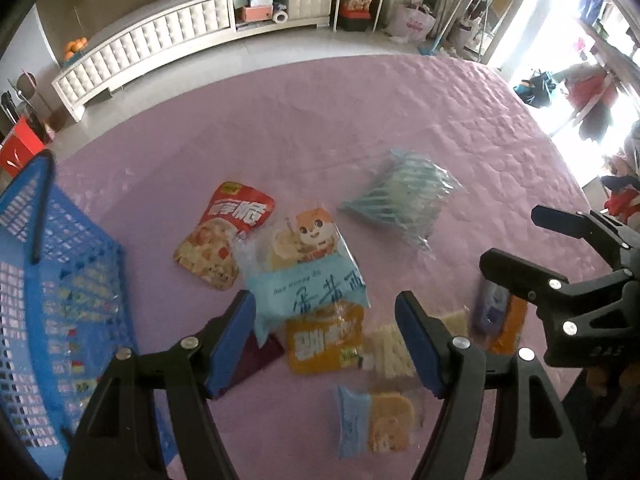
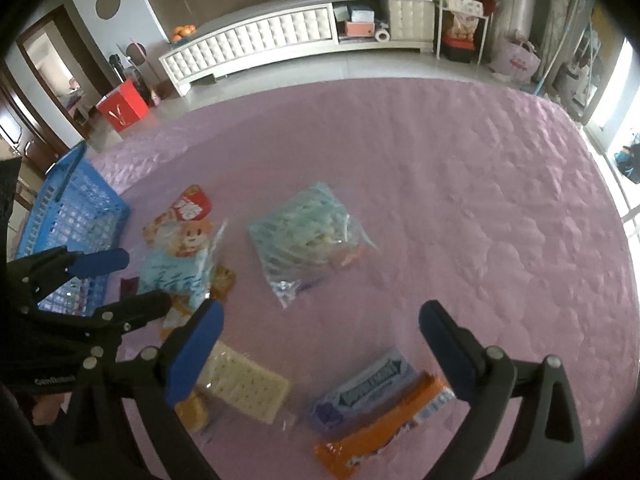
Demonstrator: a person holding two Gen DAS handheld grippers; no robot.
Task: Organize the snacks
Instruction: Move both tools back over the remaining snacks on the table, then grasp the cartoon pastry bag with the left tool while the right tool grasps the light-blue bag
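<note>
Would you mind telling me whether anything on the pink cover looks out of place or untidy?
Yes: the snack packets lie scattered and partly overlapping on the pink cover, pointing every way, beside the blue basket rather than in it. Nothing looks torn or spilled.

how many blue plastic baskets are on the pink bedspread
1. The blue plastic lattice basket stands at the left edge of the pink quilted bedspread, left of the snack packets. None other shows.

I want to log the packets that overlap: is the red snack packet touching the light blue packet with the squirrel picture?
Touching. In the left wrist view, the squirrel packet lies with its clear edge over the lower right side of the red packet, with no bedcover visible between them.
</note>
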